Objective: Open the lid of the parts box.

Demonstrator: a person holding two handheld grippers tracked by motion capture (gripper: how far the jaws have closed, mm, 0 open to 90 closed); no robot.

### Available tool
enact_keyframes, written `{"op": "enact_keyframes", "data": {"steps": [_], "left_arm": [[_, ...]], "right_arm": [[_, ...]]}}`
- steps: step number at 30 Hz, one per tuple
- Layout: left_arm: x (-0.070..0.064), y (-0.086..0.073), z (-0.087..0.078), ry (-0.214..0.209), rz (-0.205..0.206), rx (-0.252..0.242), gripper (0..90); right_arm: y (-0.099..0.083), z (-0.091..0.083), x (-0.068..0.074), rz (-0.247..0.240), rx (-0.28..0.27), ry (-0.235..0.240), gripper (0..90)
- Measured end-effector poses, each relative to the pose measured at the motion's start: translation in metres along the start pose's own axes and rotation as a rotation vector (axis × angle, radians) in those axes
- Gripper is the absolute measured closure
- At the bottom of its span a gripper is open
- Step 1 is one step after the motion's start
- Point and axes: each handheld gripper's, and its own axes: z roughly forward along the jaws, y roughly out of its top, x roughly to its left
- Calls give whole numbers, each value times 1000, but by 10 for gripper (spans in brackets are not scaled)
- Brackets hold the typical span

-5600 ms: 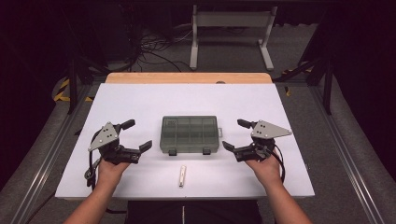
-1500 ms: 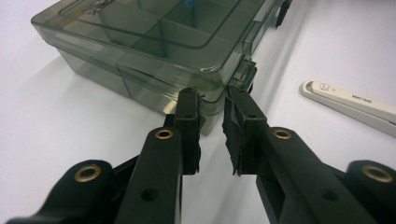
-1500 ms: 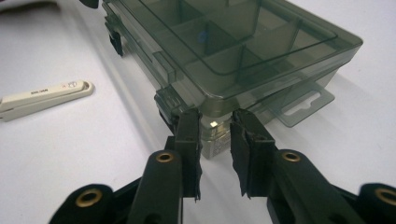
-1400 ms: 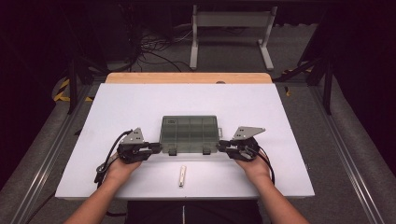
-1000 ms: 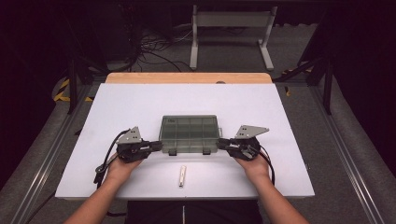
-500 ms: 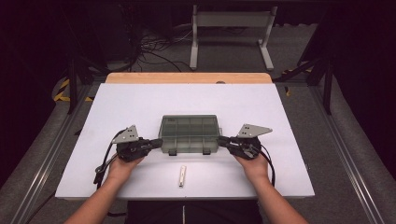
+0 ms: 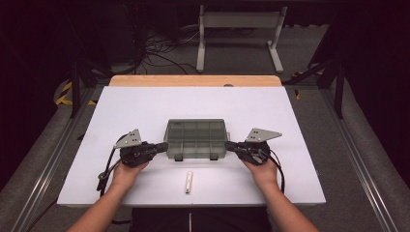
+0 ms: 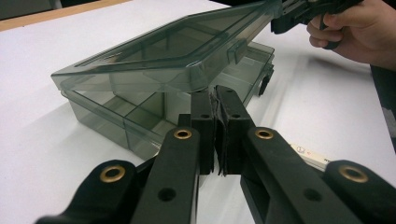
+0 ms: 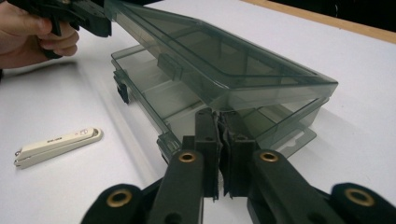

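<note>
From the high view, the smoky translucent plastic compartment box (image 7: 196,138) sits mid white tabletop (image 7: 145,106); left tool (image 7: 157,146) at its 9 o'clock, right tool (image 7: 233,145) at 3, small cream nail clipper (image 7: 188,182) at 6.

Left gripper view: jaws clenched with nothing between them, tips tucked under the hinged lid (image 8: 177,46), probably levering it up.

Right gripper view: same deal, jaws pressed together and empty under the lid's other end, so it lifts evenly.

A smoky, see-through compartment box (image 7: 196,138) sits mid-table, slightly toward the near edge — its hinged lid (image 8: 177,51) raised at the front, tilted partly open above the empty divided base (image 9: 154,98).
</note>
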Motion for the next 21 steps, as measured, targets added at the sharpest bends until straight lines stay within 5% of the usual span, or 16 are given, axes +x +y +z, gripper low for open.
{"op": "enact_keyframes", "data": {"steps": [3,5,8,17,21], "left_arm": [[0,0,-1,-1,-4,-5,867],[0,0,-1,-3,-7,-7,867],[0,0,-1,-3,-9,-6,864],[-2,1,-1,1,-2,-18,834],[-4,1,-1,5,18,-7,713]], "right_arm": [[1,1,0,7,23,-13,712],[2,2,1,13,35,-35,535],[9,6,2,-11,77,-114,353],[26,11,-5,-68,132,-191,301],[36,7,-8,-78,114,-199,300]]}}
